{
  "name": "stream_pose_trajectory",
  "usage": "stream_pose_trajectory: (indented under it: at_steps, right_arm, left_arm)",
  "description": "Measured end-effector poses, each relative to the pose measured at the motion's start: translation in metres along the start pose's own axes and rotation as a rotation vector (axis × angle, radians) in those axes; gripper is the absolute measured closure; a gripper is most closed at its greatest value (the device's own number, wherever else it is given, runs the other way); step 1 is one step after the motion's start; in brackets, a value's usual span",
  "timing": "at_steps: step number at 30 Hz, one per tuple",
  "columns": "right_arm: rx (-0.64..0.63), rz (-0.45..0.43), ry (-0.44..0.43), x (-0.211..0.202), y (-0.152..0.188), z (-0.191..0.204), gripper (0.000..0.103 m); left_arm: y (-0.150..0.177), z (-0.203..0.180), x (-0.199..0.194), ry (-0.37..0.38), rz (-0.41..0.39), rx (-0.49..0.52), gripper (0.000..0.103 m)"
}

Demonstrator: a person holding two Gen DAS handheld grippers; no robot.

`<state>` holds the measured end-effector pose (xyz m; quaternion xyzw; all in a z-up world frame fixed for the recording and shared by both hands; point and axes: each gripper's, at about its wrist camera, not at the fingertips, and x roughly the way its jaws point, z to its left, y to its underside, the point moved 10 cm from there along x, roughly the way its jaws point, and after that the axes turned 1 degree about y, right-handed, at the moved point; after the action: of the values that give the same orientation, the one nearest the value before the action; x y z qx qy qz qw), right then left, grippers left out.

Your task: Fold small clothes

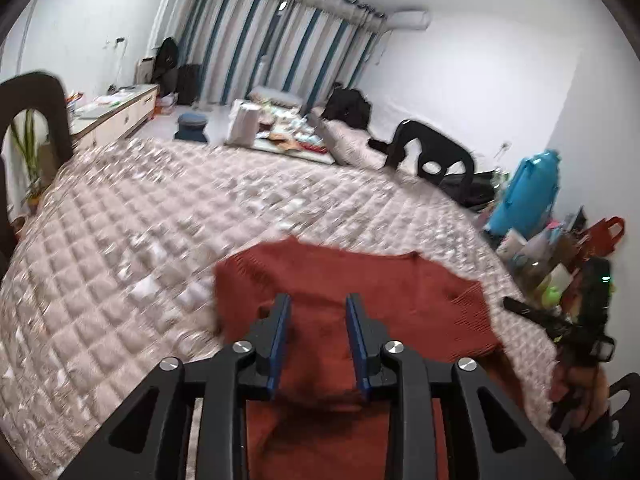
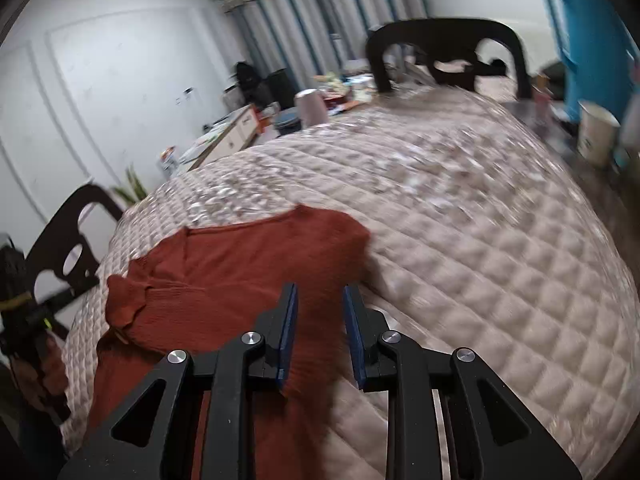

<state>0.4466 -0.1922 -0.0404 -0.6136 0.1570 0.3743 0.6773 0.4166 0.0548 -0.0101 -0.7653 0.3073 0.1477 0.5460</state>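
One rust-red ribbed knit garment lies partly folded on a desk covered with a pale quilted cloth, close to the near edge, a V neckline showing at its far side and one bunched sleeve out to the side. Both tongs hover above it, the left tongs and right tongs each with blue pads apart, gripping nothing.

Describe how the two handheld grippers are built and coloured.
Both the left gripper and right gripper have black angular linkage arms with triangular cut-outs, round silver pivot bolts, and flat blue pads lining their fingers. Seen from the left, the right unit shows a green light.
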Motion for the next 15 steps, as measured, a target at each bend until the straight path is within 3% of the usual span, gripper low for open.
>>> stream_pose_trajectory:
  at_steps: [3, 6, 8, 11, 15]
  right_arm:
    - [-0.051, 0.045, -0.023, 0.022, -0.001, 0.015, 0.083]
    - [-0.078, 0.100, 0.076, 0.054, 0.005, -0.002, 0.094]
    - [-0.034, 0.082, 0.074, 0.056, 0.001, -0.016, 0.094]
    - [-0.026, 0.076, 0.165, 0.047, 0.002, -0.036, 0.094]
    - [0.004, 0.009, 0.094, 0.015, 0.001, -0.025, 0.091]
  left_arm:
    - [0.009, -0.011, 0.026, -0.017, 0.063, 0.060, 0.069]
    - [0.037, 0.012, 0.072, -0.102, 0.197, 0.053, 0.070]
    - [0.031, 0.014, 0.068, -0.071, 0.165, 0.015, 0.072]
    - [0.024, 0.020, 0.057, -0.087, 0.130, 0.007, 0.073]
    - [0.020, 0.011, 0.033, -0.090, 0.076, 0.036, 0.073]
